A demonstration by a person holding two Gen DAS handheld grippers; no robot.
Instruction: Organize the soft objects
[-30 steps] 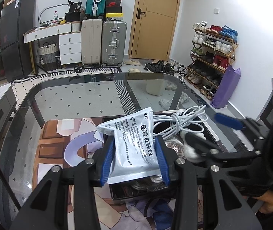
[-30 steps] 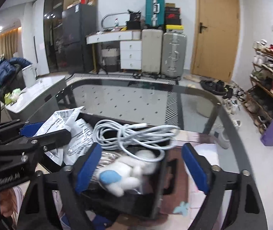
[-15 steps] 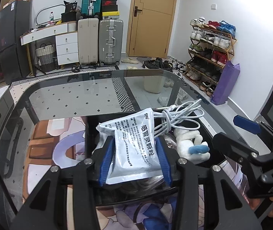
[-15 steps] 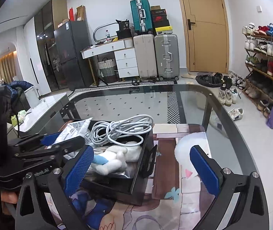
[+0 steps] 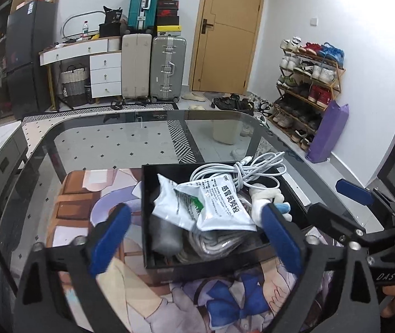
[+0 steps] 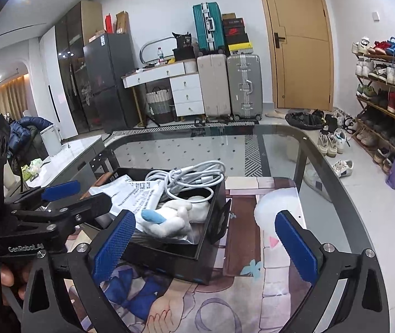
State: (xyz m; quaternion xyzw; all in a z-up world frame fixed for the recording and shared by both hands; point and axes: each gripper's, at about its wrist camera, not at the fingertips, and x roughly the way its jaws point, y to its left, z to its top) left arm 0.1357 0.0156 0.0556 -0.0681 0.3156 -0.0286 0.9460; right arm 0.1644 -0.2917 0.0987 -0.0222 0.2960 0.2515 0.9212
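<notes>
The left claw has just been opening, nothing between its pads now; the white packet lies in the black tray. Right claw gapes empty beside it. Withdraw straight back, clear of the cable.

A glass tabletop with a dark rim carries a cartoon-print mat at the lower frame; a black tray sits on the mat.
</notes>
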